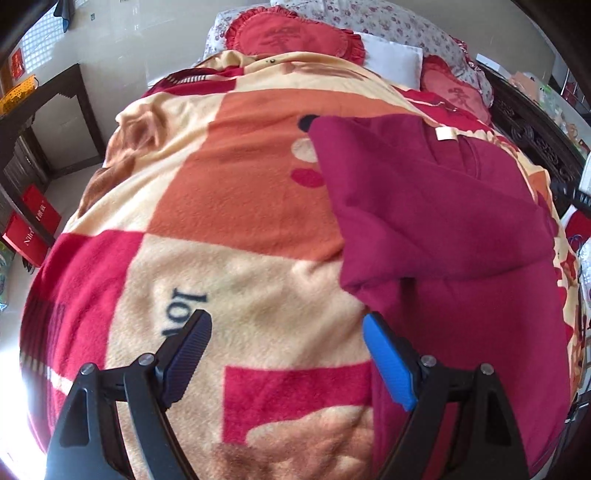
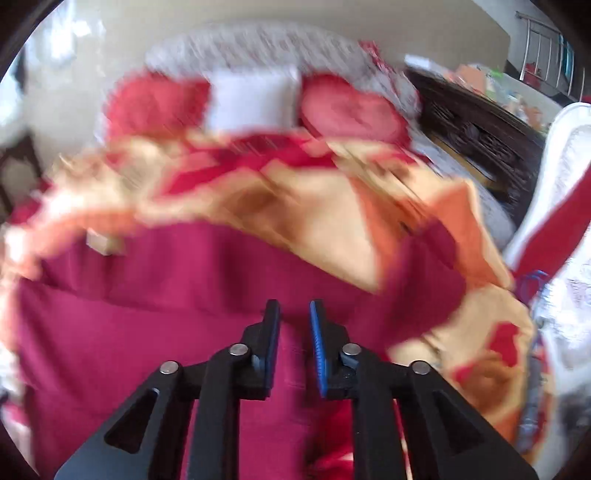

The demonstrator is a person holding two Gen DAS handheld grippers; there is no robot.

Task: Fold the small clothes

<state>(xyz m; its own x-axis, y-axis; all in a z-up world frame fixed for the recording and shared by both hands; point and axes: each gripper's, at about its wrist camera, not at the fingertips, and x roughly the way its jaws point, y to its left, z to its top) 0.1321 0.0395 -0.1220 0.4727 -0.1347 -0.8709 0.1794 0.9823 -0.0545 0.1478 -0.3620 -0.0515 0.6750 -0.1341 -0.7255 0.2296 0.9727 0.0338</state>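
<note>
A dark magenta garment (image 1: 443,221) lies partly folded on the bed's patterned blanket (image 1: 240,184), at the right of the left wrist view, with a cream label (image 1: 446,133) near its far end. My left gripper (image 1: 286,326) is open and empty, its right finger at the garment's left edge. In the blurred right wrist view the same garment (image 2: 166,314) fills the lower half. My right gripper (image 2: 294,312) hovers over it with the fingers a small gap apart and nothing between them.
Red heart-shaped cushions (image 1: 295,35) and a white pillow (image 1: 393,61) lie at the head of the bed. A dark carved bed frame (image 1: 532,136) runs along the right. Red boxes (image 1: 31,229) stand on the floor at the left.
</note>
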